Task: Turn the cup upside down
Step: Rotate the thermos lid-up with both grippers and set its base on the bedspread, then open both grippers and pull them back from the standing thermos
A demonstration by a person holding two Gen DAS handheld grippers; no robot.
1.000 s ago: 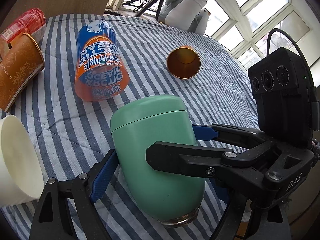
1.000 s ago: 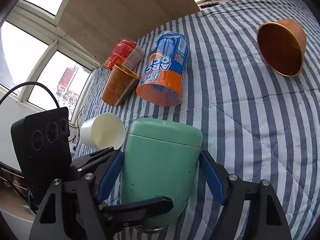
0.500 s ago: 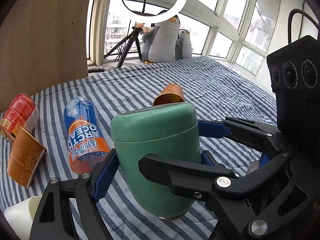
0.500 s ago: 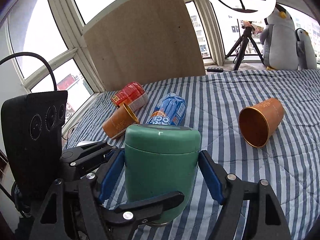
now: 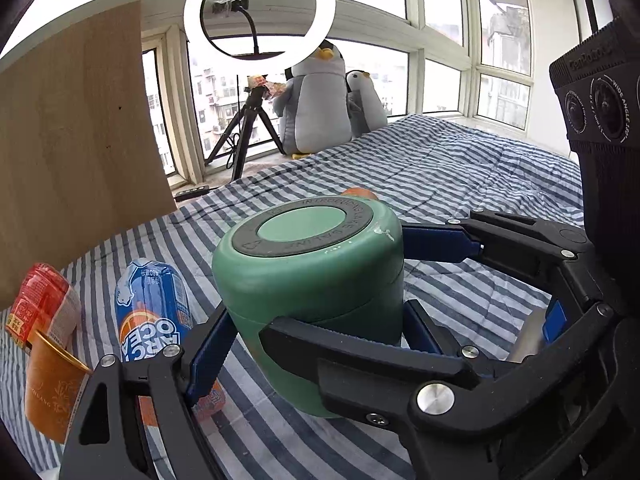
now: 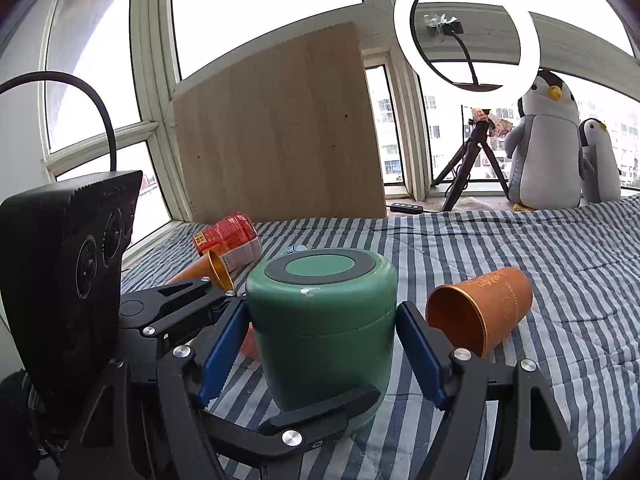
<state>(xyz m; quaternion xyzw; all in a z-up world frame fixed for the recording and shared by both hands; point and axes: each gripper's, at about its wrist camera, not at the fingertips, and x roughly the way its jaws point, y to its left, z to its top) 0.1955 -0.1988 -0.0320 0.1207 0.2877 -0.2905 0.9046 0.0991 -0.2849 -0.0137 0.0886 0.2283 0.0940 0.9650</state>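
Observation:
A green insulated cup (image 5: 316, 304) stands base-up on the striped blanket, its grey ringed bottom facing up; it also shows in the right wrist view (image 6: 322, 328). My left gripper (image 5: 312, 332) brackets it, its blue pads at the cup's sides. My right gripper (image 6: 320, 344) brackets it from the other side, pads close to the wall. Whether the pads press the cup cannot be made out.
An orange metal cup (image 6: 480, 312) lies on its side to the right. A blue-orange cup (image 5: 154, 312), a red cup (image 5: 38, 312) and a brown paper cup (image 5: 52, 396) lie at left. A wooden board (image 6: 276, 128), ring light (image 6: 466, 32) and plush penguins (image 6: 546, 140) stand behind.
The green cup has swung from tilted to standing base-up on the blanket, and both wrist views have tipped up toward the windows.

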